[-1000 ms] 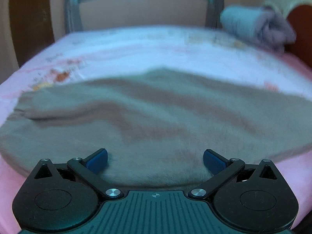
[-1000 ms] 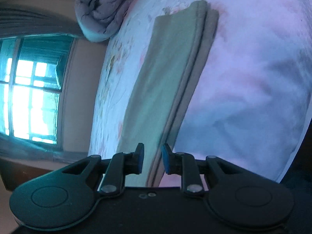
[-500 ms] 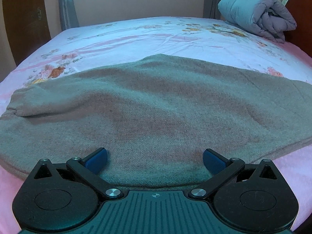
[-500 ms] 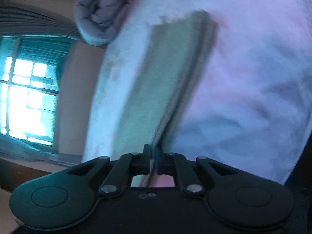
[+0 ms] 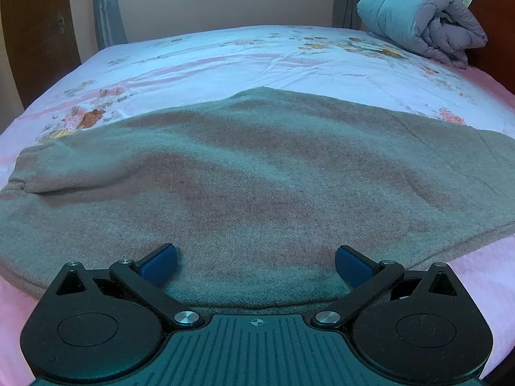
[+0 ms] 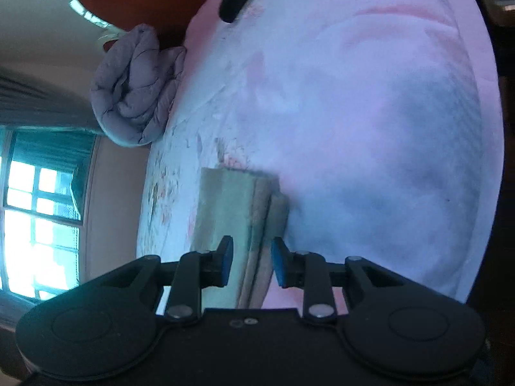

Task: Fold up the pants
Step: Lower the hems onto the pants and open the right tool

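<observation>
Your left tongs stand wide apart over the grey pants, gripping nothing; the pants lie flat on the bed. Your right tongs are opening, the pants' folded edge between the pads, untouched.

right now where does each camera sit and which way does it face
Left wrist: on the left tongs, open, looking across the grey-brown fleece pants on the pink floral bedsheet toward the window.
Right wrist: on the right tongs, rolled sideways, jaws opening around the pants' folded edge.
No hand or sleeve shows in either.
Shared: pants, bedsheet, rolled grey quilt.
</observation>
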